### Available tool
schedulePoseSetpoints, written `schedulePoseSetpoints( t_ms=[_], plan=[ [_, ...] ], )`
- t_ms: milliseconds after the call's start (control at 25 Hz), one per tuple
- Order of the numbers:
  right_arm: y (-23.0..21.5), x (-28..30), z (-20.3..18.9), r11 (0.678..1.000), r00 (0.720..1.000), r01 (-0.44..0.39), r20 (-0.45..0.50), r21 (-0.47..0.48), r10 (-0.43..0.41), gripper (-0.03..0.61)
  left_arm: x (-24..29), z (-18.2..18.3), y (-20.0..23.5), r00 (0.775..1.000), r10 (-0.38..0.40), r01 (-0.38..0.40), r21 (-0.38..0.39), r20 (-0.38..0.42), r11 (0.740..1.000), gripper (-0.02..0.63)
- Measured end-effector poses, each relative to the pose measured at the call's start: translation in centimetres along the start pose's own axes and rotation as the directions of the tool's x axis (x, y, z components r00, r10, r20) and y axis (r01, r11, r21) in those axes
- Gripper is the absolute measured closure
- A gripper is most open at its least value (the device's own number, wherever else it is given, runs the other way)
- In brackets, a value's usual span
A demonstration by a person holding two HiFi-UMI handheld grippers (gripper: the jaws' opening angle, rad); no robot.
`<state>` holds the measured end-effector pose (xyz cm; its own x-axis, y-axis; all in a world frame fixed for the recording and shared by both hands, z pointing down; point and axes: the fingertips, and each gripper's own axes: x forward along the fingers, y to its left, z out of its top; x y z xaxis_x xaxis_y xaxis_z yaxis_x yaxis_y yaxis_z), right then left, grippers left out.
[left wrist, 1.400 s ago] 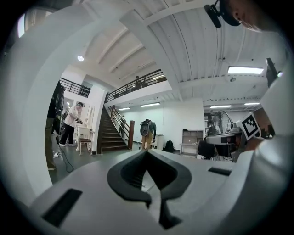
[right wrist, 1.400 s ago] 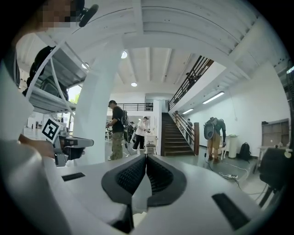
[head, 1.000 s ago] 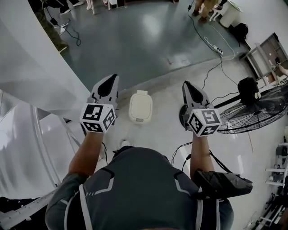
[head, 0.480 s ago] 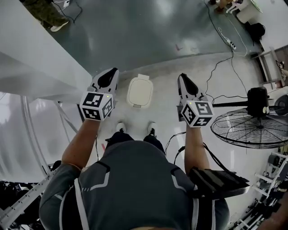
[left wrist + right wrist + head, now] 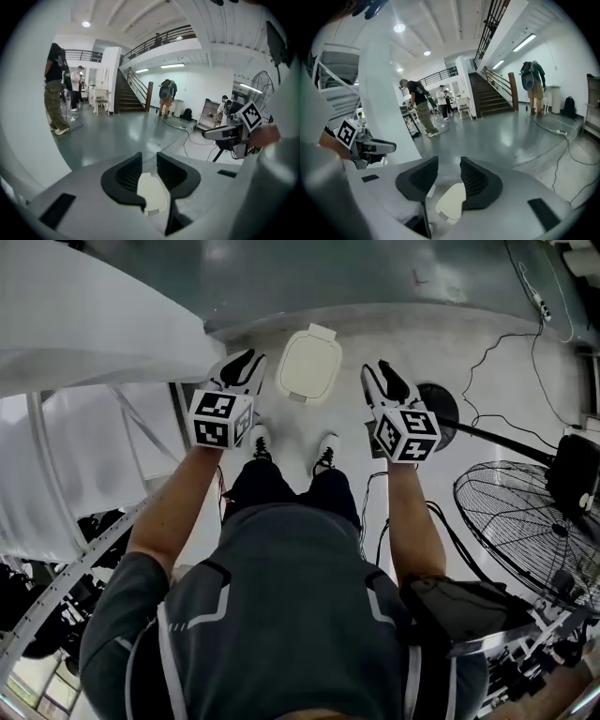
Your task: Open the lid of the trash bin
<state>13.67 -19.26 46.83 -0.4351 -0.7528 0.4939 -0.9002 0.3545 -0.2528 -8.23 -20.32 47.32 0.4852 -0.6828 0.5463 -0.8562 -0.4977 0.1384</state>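
A small cream-white trash bin (image 5: pixel 309 365) stands on the pale floor with its lid down, just ahead of the person's shoes. My left gripper (image 5: pixel 242 369) hangs to the left of the bin and my right gripper (image 5: pixel 382 381) to its right, both above it and apart from it. Both pairs of jaws have just been opening and hold nothing. In the left gripper view the bin (image 5: pixel 151 193) shows through the gap of the open left gripper (image 5: pixel 149 165). In the right gripper view the bin (image 5: pixel 451 201) lies below the open right gripper (image 5: pixel 449 172).
A large floor fan (image 5: pixel 525 521) stands at the right, with a black round base (image 5: pixel 439 401) and cables (image 5: pixel 487 352) beside the bin. A white stair wall (image 5: pixel 84 334) rises at the left. Several people (image 5: pixel 56 89) stand far off on the grey floor.
Both grippers have dropped toward the bin and tilted downward. Their jaws, shut in the earlier frames, now stand apart. The view has tipped down, bringing the bin closer.
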Motion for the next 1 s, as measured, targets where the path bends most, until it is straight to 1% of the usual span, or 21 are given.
schedulePoseSetpoints(
  t_ms=[40, 160, 240, 320, 440, 520, 600, 640, 680, 720, 880, 1000],
  plan=[
    [-0.2, 0.7, -1.0, 1.0, 1.0, -0.001, -0.014, 0.009, 0.001, 0.407, 0.6, -1.2, 0.0, 1.0, -0.009, 0.009, -0.003, -0.026, 1.0, 0.503],
    [-0.5, 2.8, -4.4, 1.0, 0.998, 0.004, -0.055, 0.027, -0.002, 0.407, 2.3, -4.9, 0.0, 0.996, -0.019, 0.018, -0.014, -0.086, 1.0, 0.502],
    [-0.3, 3.9, -7.1, 0.999, 0.995, 0.005, -0.099, 0.033, -0.002, 0.407, 3.2, -7.8, -0.1, 0.99, -0.024, 0.022, -0.02, -0.136, 1.0, 0.502],
    [-0.1, 5.2, -9.7, 0.999, 0.99, 0.008, -0.139, 0.045, -0.002, 0.399, 4.5, -10.2, -0.8, 0.982, -0.049, 0.047, -0.011, -0.184, 0.999, 0.502],
    [0.3, 7.1, -13.4, 0.997, 0.983, 0.025, -0.184, 0.072, -0.012, 0.397, 6.6, -13.1, -2.0, 0.97, -0.096, 0.099, 0.004, -0.223, 0.995, 0.502],
    [0.7, 8.4, -16.0, 0.996, 0.975, 0.029, -0.221, 0.079, -0.011, 0.397, 7.9, -15.4, -1.8, 0.964, -0.102, 0.101, -0.017, -0.246, 0.995, 0.502],
    [1.4, 9.6, -18.5, 0.996, 0.964, 0.022, -0.264, 0.092, 0.003, 0.399, 9.0, -17.7, -1.1, 0.96, -0.085, 0.078, -0.037, -0.266, 0.996, 0.513],
    [1.9, 10.0, -19.7, 0.995, 0.959, 0.015, -0.284, 0.101, 0.015, 0.41, 9.4, -19.0, -0.7, 0.958, -0.075, 0.066, -0.044, -0.277, 0.997, 0.545],
    [2.3, 10.3, -20.8, 0.994, 0.954, 0.007, -0.299, 0.113, 0.027, 0.457, 9.7, -20.3, -0.5, 0.954, -0.071, 0.059, -0.051, -0.29, 0.997, 0.56],
    [2.6, 10.7, -21.8, 0.992, 0.95, 0.001, -0.309, 0.124, 0.038, 0.476, 10.0, -21.5, -0.5, 0.95, -0.074, 0.058, -0.059, -0.303, 0.997, 0.568],
    [3.0, 12.9, -25.6, 0.989, 0.94, -0.003, -0.338, 0.147, 0.053, 0.479, 11.6, -25.6, -0.7, 0.936, -0.102, 0.075, -0.093, -0.338, 0.993, 0.578],
    [2.6, 14.4, -28.2, 0.987, 0.935, 0.01, -0.35, 0.161, 0.048, 0.488, 13.2, -28.2, -1.2, 0.924, -0.12, 0.093, -0.092, -0.363, 0.991, 0.578]
  ],
)
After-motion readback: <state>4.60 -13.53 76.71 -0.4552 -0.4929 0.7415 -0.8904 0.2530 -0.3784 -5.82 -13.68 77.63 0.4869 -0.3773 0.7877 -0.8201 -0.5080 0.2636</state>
